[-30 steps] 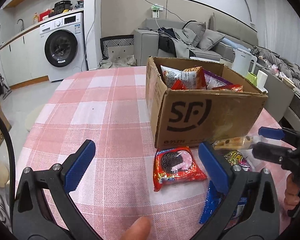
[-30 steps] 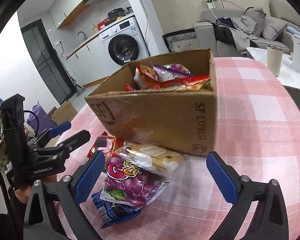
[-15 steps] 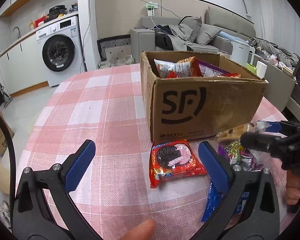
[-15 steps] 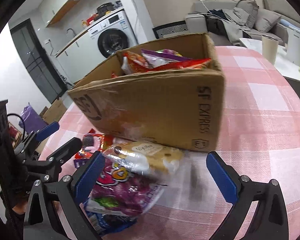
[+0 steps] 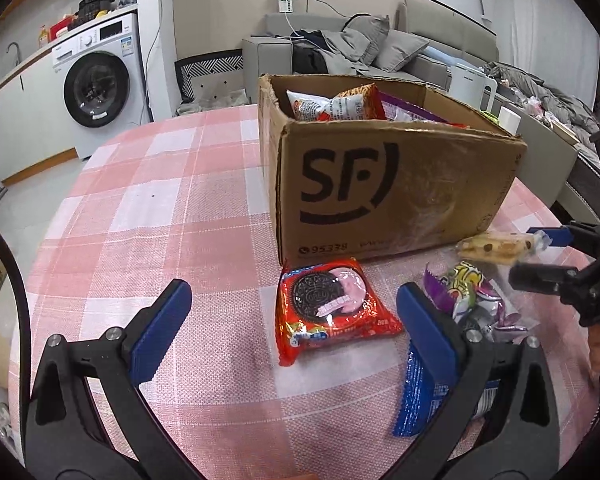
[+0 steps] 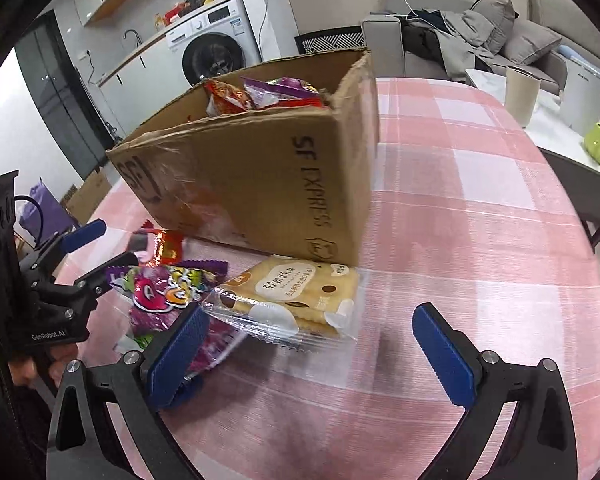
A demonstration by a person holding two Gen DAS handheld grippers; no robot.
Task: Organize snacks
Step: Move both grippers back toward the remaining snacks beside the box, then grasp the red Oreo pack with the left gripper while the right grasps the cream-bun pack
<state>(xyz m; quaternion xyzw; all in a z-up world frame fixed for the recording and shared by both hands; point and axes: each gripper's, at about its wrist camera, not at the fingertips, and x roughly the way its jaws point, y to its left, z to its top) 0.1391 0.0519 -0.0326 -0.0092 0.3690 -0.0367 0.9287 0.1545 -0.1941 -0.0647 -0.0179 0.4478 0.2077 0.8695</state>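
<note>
On the pink checked counter point(image 6: 480, 184), the cracker pack point(image 6: 296, 296) lies by the cardboard box point(image 6: 260, 176), between the right gripper's point(image 6: 316, 344) spread jaws; the left gripper point(image 5: 296, 328) gapes around the red cookie pack point(image 5: 332, 312)

A round table with a pink-and-white checked cloth point(image 5: 148, 208) fills the foreground. Beyond it, to the left, a white front-loading washing machine point(image 5: 100, 84) stands under a countertop beside white cabinets. Behind the table, a grey sofa point(image 5: 380, 44) piled with cushions and clothes runs along a beige panelled wall. To the table's right, a white side table point(image 6: 556, 120) holds a beige cup.
</note>
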